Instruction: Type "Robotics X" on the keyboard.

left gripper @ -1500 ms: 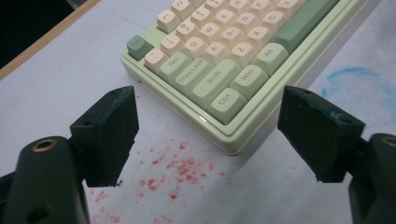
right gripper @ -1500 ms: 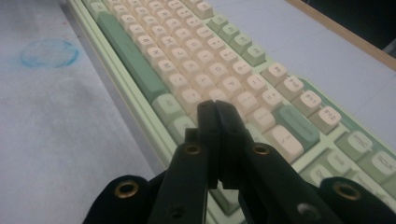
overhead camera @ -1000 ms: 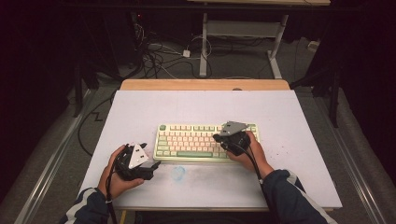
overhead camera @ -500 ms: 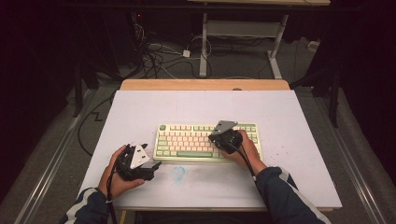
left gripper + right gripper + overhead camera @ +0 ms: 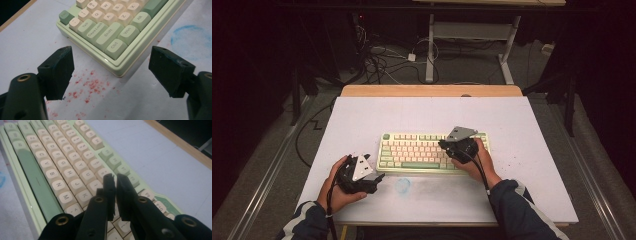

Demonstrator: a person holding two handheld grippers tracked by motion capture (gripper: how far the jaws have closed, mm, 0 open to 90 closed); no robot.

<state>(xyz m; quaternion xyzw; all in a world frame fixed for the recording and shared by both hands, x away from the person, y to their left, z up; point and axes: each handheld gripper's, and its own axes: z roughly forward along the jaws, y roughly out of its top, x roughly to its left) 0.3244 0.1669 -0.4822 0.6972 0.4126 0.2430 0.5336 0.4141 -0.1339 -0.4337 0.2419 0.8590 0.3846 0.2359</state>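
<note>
A pale green keyboard (image 5: pixel 422 151) with cream keys lies across the middle of the white table. My right gripper (image 5: pixel 451 145) hovers over its right half, jaws pressed together with nothing between them; in the right gripper view the gripper (image 5: pixel 115 178) points at the keys (image 5: pixel 82 173) around the I and O row. My left gripper (image 5: pixel 373 176) rests low at the keyboard's front left corner. In the left gripper view that gripper (image 5: pixel 110 63) stands wide open, and the keyboard corner (image 5: pixel 113 48) with Ctrl and Shift lies just beyond the jaws.
The white table top (image 5: pixel 362 120) has a wooden strip (image 5: pixel 432 90) along its far edge. A faint blue ring mark (image 5: pixel 402 185) sits in front of the keyboard, and red specks (image 5: pixel 87 86) dot the surface under my left gripper. Cables and a desk frame stand beyond on the floor.
My right gripper has shifted leftward over the keyboard's right half. The left gripper has stayed put.
</note>
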